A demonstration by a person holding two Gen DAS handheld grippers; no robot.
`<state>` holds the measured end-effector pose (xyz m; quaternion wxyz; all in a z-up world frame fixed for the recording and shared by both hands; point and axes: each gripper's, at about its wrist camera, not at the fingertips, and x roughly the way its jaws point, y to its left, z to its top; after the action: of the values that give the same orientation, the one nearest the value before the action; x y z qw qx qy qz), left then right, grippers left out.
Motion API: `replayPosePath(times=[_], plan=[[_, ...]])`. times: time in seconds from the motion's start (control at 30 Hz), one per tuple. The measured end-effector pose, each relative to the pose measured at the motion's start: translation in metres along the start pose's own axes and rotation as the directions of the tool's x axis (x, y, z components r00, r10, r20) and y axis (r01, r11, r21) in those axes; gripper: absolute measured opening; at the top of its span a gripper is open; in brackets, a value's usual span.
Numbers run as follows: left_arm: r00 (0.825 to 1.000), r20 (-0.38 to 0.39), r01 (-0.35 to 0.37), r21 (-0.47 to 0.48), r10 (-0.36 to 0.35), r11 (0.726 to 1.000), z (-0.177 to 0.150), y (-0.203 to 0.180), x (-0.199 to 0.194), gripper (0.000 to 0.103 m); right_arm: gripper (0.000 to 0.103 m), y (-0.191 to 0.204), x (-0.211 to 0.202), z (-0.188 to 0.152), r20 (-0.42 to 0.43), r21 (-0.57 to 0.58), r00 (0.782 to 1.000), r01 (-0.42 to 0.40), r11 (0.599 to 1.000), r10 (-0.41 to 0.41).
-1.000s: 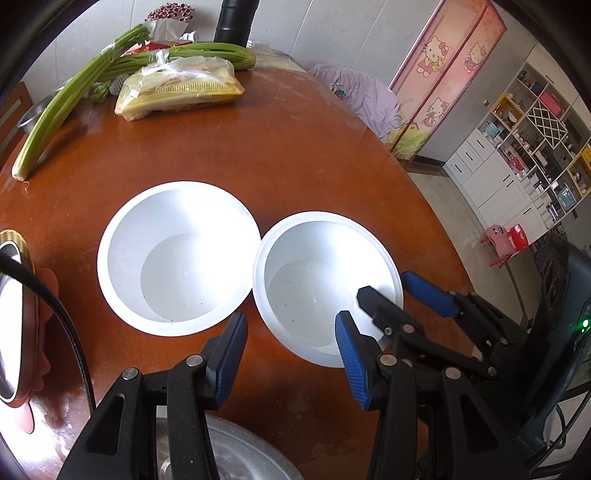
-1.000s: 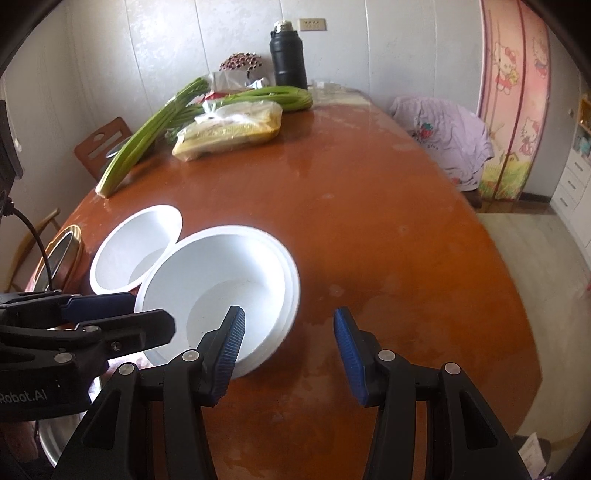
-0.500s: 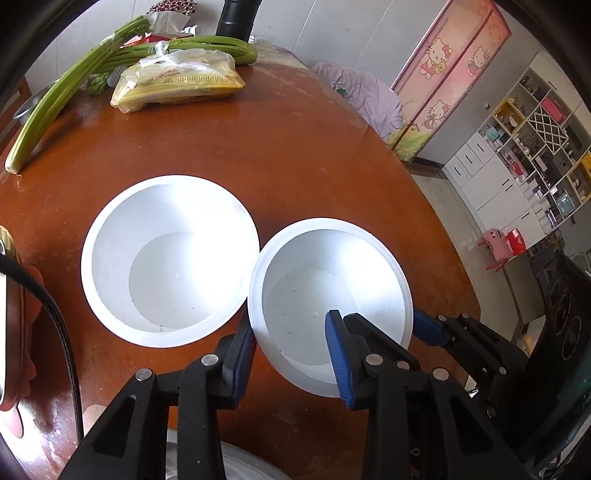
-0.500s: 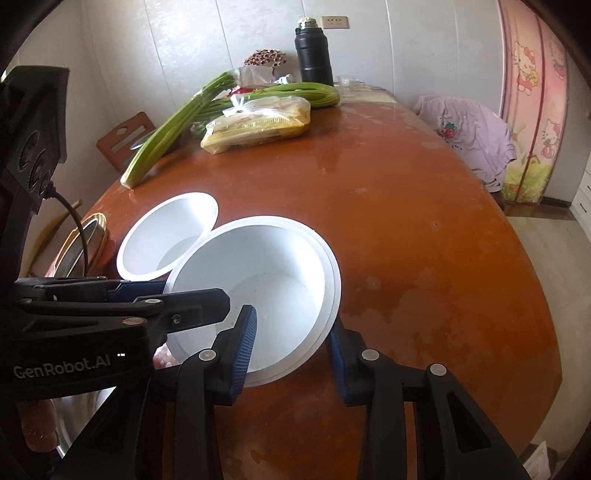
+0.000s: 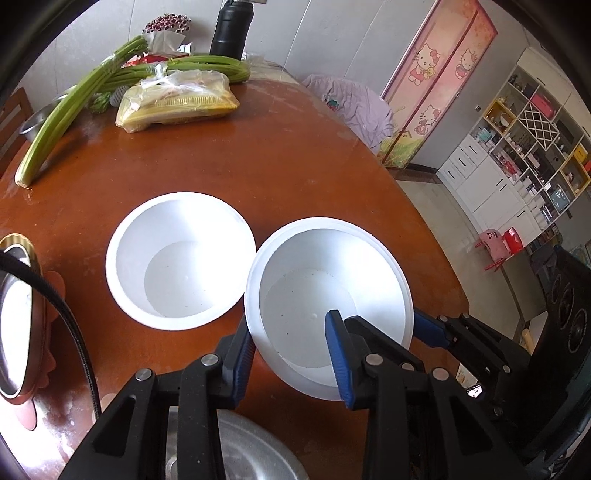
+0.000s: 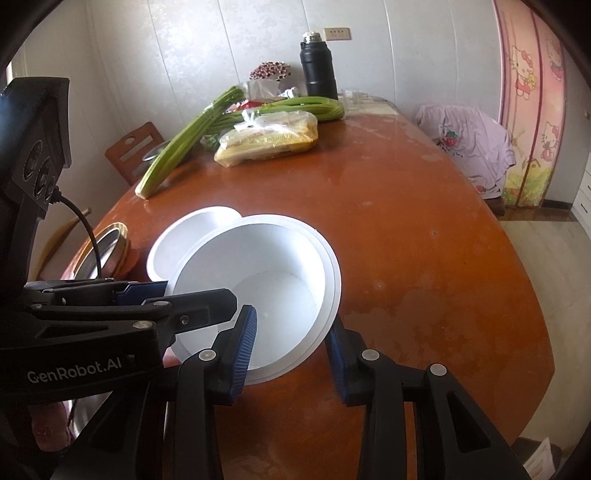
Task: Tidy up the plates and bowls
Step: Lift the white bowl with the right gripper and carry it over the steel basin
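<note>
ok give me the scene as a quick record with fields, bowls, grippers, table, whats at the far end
held bowl: white round bowl with a flanged rim, tilted, near edge raised
left gripper: shut on that bowl's near rim, one finger inside, one outside
right gripper: shut on the same bowl's rim
second bowl: plain white round bowl, upright on the table, rims close together
table: reddish-brown wooden round table
far end: green celery stalks, clear bag of yellow food, black flask
near edge: metal dish
</note>
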<state>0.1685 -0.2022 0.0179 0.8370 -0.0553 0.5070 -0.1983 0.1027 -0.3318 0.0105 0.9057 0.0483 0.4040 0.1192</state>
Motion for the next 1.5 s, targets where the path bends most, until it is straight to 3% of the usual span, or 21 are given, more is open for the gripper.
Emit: replayPosePath(times=[1.17, 1.5], plan=[[0.986, 0.164, -0.023, -0.026, 0.027, 0.999, -0.039, 0.031, -0.105, 0.038, 0.038, 0.087, -0.062, -0.006, 0.097, -0.127, 0.994, -0.039, 0.991, 0.052], [0.981, 0.188, -0.041, -0.038, 0.048, 0.998, -0.053, 0.043, -0.125, 0.038, 0.038, 0.107, -0.068, -0.010, 0.084, -0.152, 0.993, -0.069, 0.986, 0.082]])
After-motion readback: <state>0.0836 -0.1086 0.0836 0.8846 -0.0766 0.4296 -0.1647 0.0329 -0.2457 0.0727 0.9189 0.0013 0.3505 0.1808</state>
